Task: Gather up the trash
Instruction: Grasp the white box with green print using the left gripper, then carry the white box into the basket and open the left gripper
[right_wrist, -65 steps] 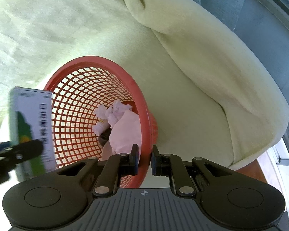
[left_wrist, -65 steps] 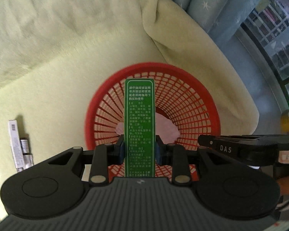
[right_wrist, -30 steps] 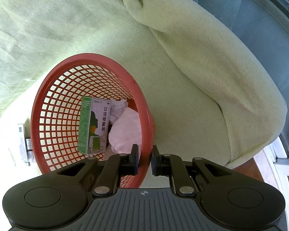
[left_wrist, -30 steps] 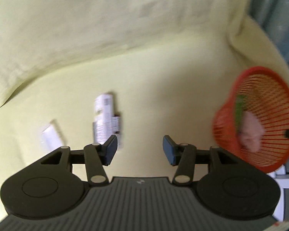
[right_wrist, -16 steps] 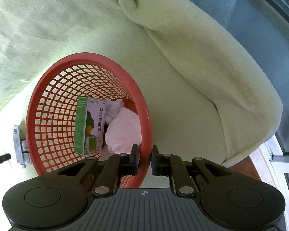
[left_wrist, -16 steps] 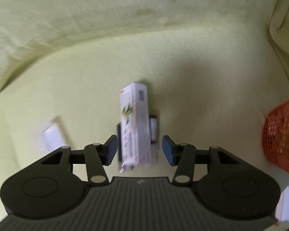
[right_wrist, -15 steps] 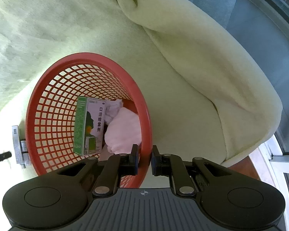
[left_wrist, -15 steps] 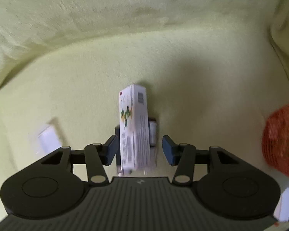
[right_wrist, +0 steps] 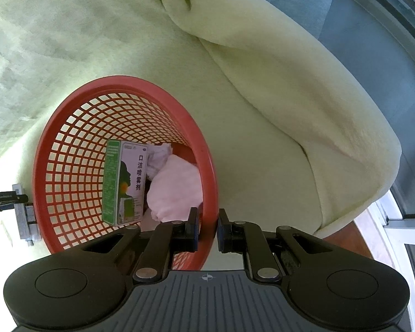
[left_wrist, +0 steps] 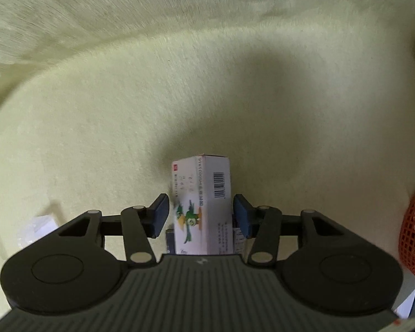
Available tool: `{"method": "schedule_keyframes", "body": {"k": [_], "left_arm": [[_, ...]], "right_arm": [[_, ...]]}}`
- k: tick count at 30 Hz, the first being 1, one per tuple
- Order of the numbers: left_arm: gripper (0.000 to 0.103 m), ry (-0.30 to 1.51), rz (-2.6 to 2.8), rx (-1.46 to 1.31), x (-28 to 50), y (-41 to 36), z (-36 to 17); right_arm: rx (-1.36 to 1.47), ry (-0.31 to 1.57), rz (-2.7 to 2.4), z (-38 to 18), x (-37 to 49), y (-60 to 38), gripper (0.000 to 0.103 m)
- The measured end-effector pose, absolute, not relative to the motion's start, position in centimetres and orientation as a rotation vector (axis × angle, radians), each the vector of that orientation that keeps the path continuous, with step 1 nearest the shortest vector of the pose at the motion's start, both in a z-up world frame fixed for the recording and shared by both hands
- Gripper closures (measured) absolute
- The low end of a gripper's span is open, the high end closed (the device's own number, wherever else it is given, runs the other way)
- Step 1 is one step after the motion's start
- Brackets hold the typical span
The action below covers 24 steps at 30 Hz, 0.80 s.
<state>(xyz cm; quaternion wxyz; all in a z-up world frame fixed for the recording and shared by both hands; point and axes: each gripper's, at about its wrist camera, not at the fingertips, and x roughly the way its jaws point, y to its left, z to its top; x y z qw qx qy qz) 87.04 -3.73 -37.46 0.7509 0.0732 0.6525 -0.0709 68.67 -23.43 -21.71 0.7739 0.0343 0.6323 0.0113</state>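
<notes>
I logged the white carton (left_wrist: 202,207) lying on the pale yellow-green blanket (left_wrist: 179,96), long axis away from the left camera, barcode side up, a green cartoon figure on the adjoining face. A small vial lay tucked against its right side, mostly hidden. A crumpled clear wrapper (left_wrist: 37,228) lay on the blanket, well left of the carton. The red mesh basket (right_wrist: 69,127) stood tilted on the blanket. Inside it a green-and-white spray box (right_wrist: 124,182) stood on end against the wall, touching crumpled pink-white tissue (right_wrist: 177,191) at the bottom.
</notes>
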Motion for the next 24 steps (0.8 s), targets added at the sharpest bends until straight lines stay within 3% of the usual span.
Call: {"method": "schedule_keyframes", "body": {"k": [1, 10, 12, 24], "left_arm": [[0.065, 1.429, -0.156, 0.160, 87.1, -3.7, -37.7], [0.069, 1.326, -0.200, 0.193, 84.9, -3.0, -34.4], [0.082, 1.292, -0.217, 0.194, 83.9, -2.8, -33.0], [0.082, 1.151, -0.280, 0.131, 78.2, -4.2, -25.1]], "right_arm": [[0.075, 1.370, 0.025, -21.7, 68.7, -23.4, 0.094], [0.084, 1.369, 0.033, -21.6, 68.6, -23.8, 0.094], [0.087, 1.368, 0.035, -21.6, 68.6, -23.9, 0.094], [0.104, 1.361, 0.052, -21.4, 68.2, -24.4, 0.094]]}}
